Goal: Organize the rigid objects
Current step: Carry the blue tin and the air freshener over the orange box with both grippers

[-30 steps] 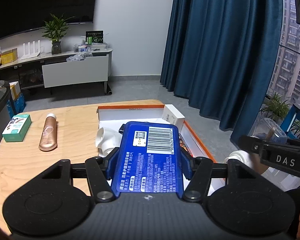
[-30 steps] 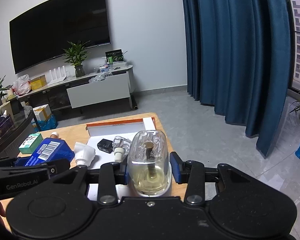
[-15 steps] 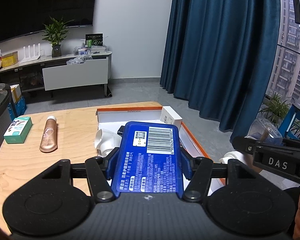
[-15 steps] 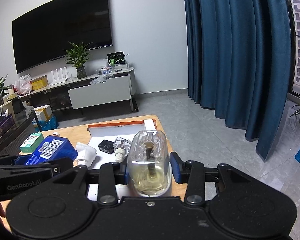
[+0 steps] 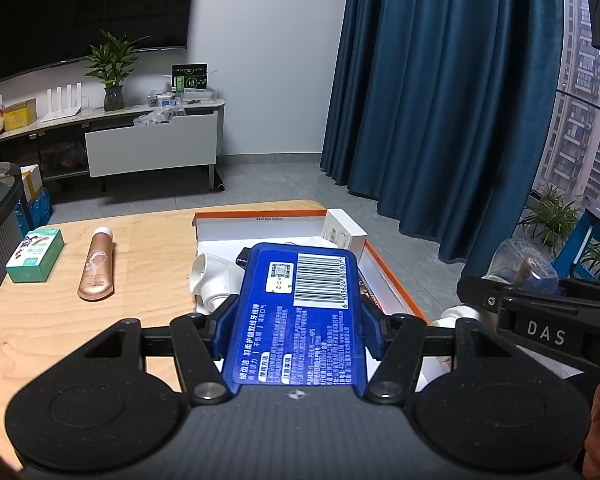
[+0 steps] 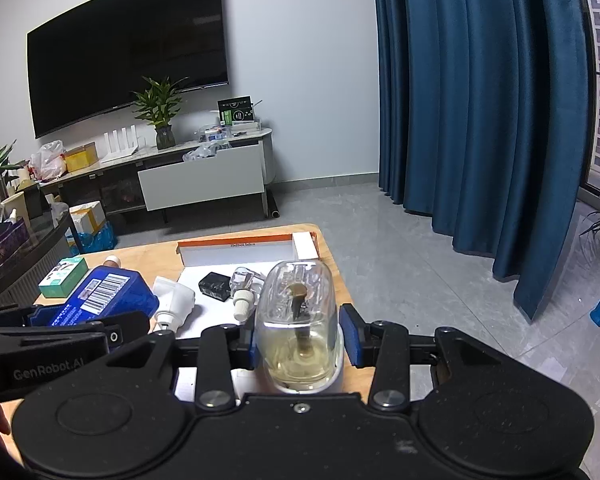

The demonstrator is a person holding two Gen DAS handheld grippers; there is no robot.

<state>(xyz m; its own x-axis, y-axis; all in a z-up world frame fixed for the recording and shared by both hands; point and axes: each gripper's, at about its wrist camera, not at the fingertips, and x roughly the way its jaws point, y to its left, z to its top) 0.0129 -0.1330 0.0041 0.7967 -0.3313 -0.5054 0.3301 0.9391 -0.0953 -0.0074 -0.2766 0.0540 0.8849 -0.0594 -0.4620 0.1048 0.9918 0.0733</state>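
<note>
My left gripper (image 5: 296, 322) is shut on a blue box with a barcode (image 5: 300, 312) and holds it above the near part of an orange-rimmed white tray (image 5: 260, 216). My right gripper (image 6: 298, 338) is shut on a clear bottle of yellowish liquid with a white base (image 6: 296, 320), held above the tray's right near side (image 6: 236, 250). The blue box also shows in the right wrist view (image 6: 104, 294), and the clear bottle in the left wrist view (image 5: 520, 260).
In the tray lie a white pipe elbow (image 5: 214, 280), a black block (image 6: 214, 282), a small clear bottle (image 6: 244, 284) and a white box (image 5: 346, 234). On the wooden table (image 5: 60, 320) left of the tray lie a copper tube (image 5: 97, 268) and a green-white box (image 5: 36, 254).
Both grippers have risen and drawn back a little with their objects; the table and tray sit slightly lower and farther in both views. Grips are unchanged.
</note>
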